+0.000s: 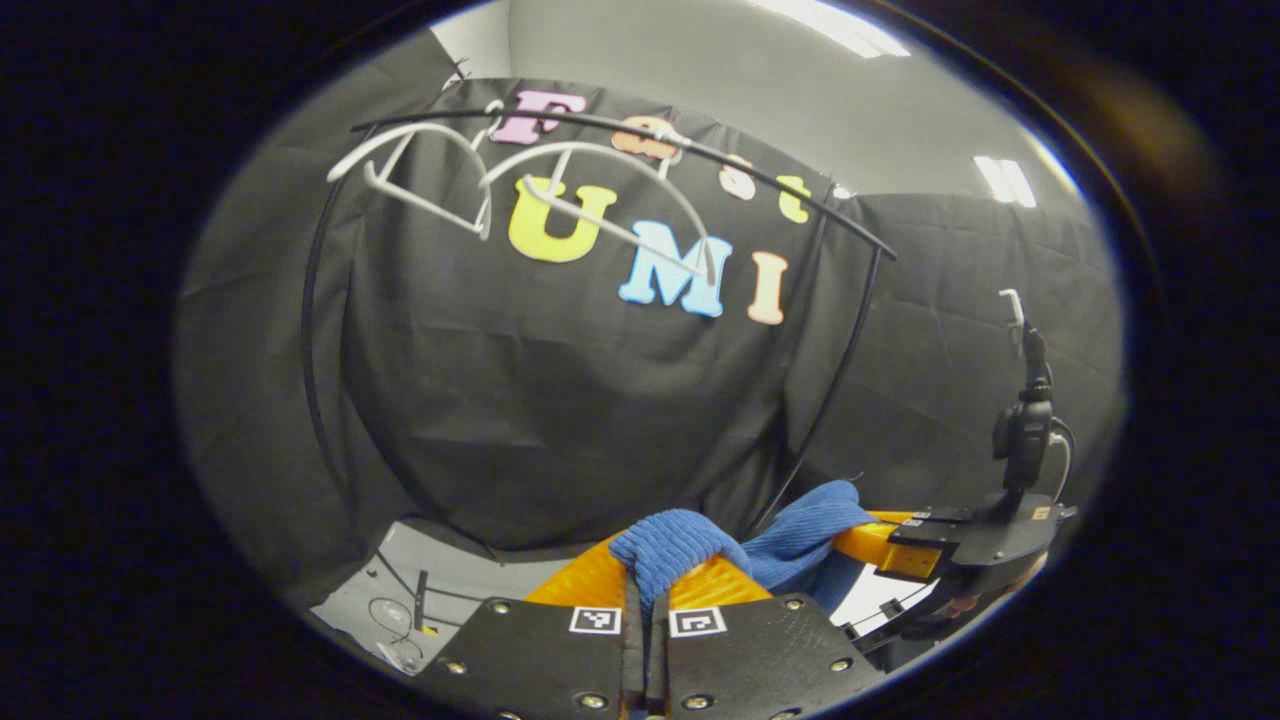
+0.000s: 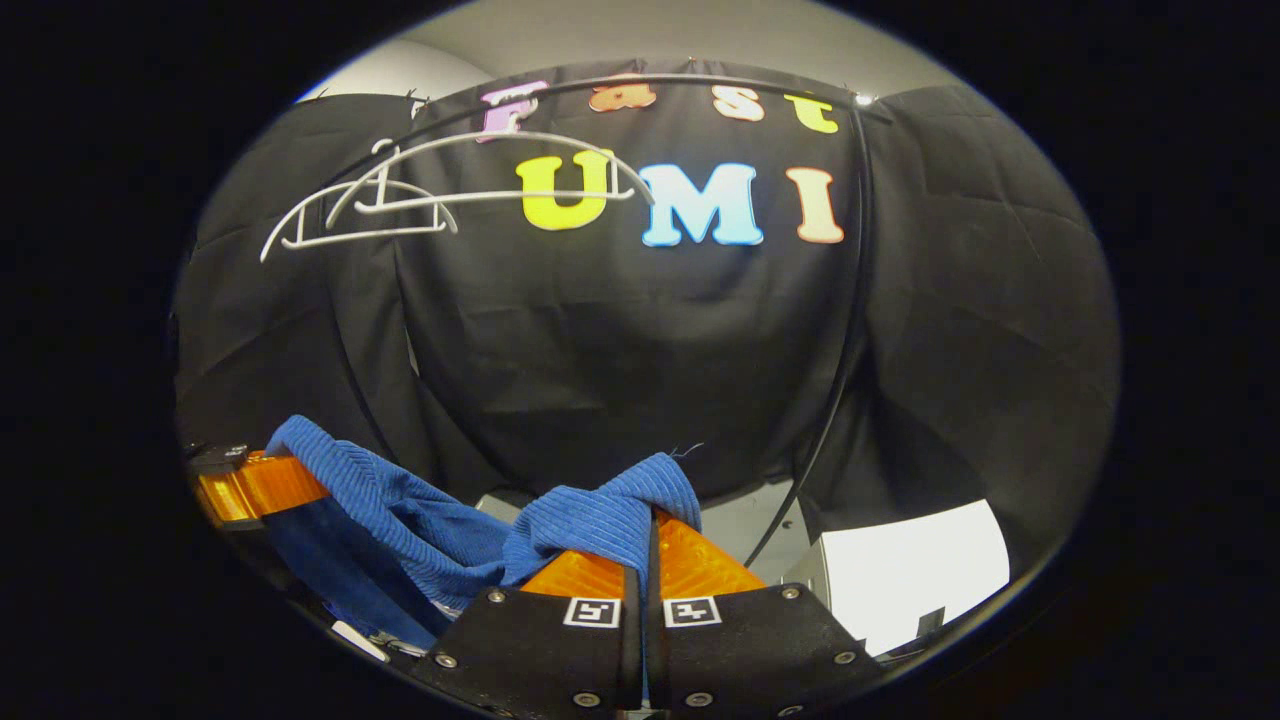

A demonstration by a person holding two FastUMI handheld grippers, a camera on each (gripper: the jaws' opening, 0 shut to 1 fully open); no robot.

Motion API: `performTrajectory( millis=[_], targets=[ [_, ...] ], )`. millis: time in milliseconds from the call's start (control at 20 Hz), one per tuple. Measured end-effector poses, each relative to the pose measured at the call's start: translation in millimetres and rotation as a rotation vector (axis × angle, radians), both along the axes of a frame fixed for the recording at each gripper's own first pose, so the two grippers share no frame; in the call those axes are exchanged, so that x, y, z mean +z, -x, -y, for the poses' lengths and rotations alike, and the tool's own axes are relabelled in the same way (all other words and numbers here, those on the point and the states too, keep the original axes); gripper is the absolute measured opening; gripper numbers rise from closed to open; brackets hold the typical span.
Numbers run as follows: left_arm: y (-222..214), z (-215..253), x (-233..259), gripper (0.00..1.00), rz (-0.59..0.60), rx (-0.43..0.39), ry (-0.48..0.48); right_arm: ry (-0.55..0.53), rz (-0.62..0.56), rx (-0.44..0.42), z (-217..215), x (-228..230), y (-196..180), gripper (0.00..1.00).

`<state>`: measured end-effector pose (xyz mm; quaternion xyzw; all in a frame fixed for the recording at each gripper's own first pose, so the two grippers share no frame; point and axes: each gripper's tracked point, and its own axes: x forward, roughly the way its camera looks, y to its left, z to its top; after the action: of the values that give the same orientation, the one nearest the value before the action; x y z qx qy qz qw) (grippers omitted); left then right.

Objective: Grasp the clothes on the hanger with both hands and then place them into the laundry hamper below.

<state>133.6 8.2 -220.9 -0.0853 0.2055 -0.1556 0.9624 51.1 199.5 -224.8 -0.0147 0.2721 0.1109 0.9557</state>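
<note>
While pinched, blue garment [image 1: 680, 550] between fingers [image 1: 600, 585].

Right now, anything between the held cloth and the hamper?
Can't tell: the hamper's position isn't clear. Both the left gripper and right gripper are shut on the blue garment, already off the white hangers. Nothing visible blocks below.

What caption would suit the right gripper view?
Right gripper shut on blue ribbed garment, two bare white hangers on the rail above.
</note>
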Motion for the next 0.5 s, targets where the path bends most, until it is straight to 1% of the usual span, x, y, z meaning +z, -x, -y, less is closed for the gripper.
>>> performTrajectory(
  millis=[100,150,200,250,300,350,400,500],
  targets=[
    [-8,-8,-49,0.02,-0.071,0.019,-0.045,-0.003,-0.061,-0.021,4,-38,2,0.02],
    [-12,-11,-78,0.06,-0.11,0.018,-0.069,-0.014,-0.077,-0.03,2,-58,3,0.02],
    [-19,-13,-103,0.03,-0.15,0.014,-0.09,-0.009,-0.113,-0.039,4,-83,0,0.02],
    [-22,-14,-128,0.06,-0.184,0.006,-0.112,-0.003,-0.159,-0.054,7,-107,-1,0.02],
    [-26,-14,-151,0.06,-0.203,-0.003,-0.132,-0.008,-0.197,-0.078,11,-130,-2,0.02],
    [-27,-15,-173,0.03,-0.221,-0.013,-0.154,-0.018,-0.232,-0.102,15,-149,3,0.02],
    [-27,-16,-193,0.03,-0.241,-0.021,-0.172,-0.028,-0.27,-0.128,20,-166,7,0.02],
    [-23,-20,-230,0.03,-0.283,-0.026,-0.179,-0.049,-0.325,-0.174,27,-193,18,0.02]
  ],
)
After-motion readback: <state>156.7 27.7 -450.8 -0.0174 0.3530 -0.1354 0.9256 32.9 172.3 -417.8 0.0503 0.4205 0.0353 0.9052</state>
